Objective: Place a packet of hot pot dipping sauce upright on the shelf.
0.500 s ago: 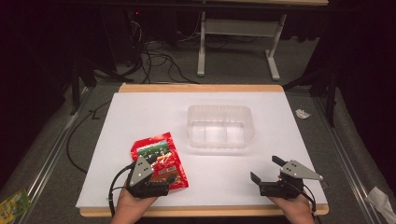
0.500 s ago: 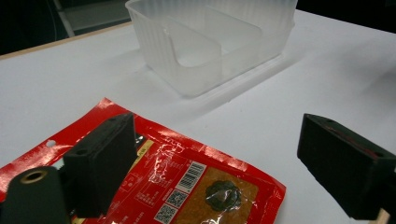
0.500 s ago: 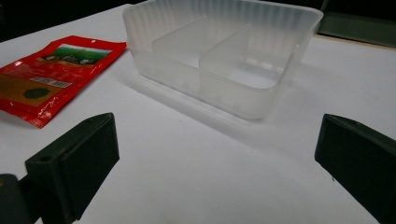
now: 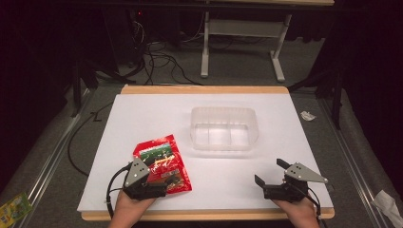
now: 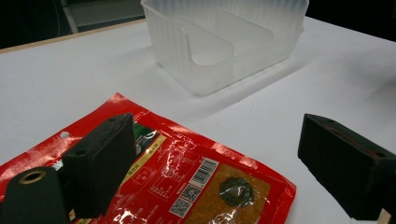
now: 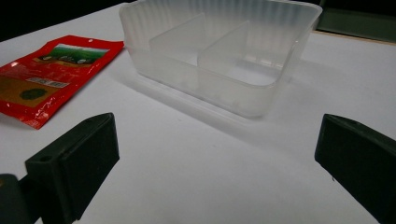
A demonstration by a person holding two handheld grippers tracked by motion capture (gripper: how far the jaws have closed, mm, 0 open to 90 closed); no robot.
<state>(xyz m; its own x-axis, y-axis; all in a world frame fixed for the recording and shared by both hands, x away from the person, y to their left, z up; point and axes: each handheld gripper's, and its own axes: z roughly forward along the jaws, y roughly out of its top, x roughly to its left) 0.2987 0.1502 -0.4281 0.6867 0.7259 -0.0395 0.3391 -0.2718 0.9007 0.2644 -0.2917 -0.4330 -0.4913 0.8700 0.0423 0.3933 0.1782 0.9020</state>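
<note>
A red snack packet (image 4: 161,161) lies flat on the white table top (image 4: 142,118), near the front left. My left gripper (image 4: 159,183) rests low at the packet's near end and is open. In the left gripper view (image 5: 224,158) one jaw stands over the red packet (image 5: 196,177) and the other over bare table beside it. A translucent plastic container (image 4: 223,114) with two dividers stands at mid table, its compartments empty (image 5: 177,51) (image 6: 224,88). My right gripper (image 4: 270,172) sits at the front right, open with nothing between its jaws (image 6: 219,149). The packet (image 6: 42,79) lies off to its left.
A crumpled scrap of paper (image 4: 308,115) lies just past the table's right edge. Cables (image 4: 157,57) and a white desk frame (image 4: 275,61) stand on the floor behind. A yellow-green packet (image 4: 14,206) lies on the floor at the left.
</note>
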